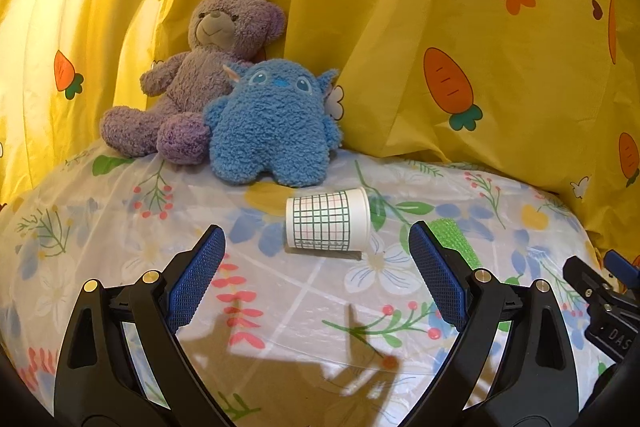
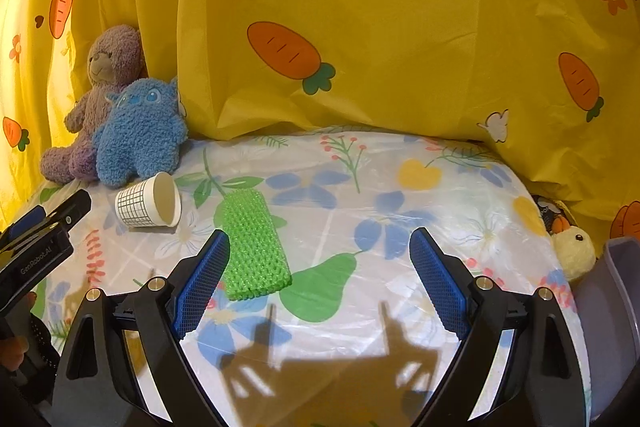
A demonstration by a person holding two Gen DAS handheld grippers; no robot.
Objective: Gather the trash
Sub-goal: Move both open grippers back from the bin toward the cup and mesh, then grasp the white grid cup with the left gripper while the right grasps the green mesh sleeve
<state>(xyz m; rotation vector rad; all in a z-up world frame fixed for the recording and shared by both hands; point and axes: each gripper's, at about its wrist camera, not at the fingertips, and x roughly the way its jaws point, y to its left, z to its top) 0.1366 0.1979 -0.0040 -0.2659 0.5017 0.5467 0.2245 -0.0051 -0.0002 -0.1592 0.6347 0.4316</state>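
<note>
The white paper cup with a green grid print [image 1: 328,225] lies tipped just beyond the wide-open, empty left gripper [image 1: 318,275], and, probably being light, may roll toward the blue plush toy [image 1: 274,123] if nudged, while the right gripper [image 2: 320,281], equally wide and empty, nears the green foam mesh sleeve [image 2: 254,247].

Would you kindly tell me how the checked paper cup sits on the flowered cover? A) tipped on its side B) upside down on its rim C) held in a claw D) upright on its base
A: the paper cup lies on its side, its open mouth facing the green foam net.
</note>
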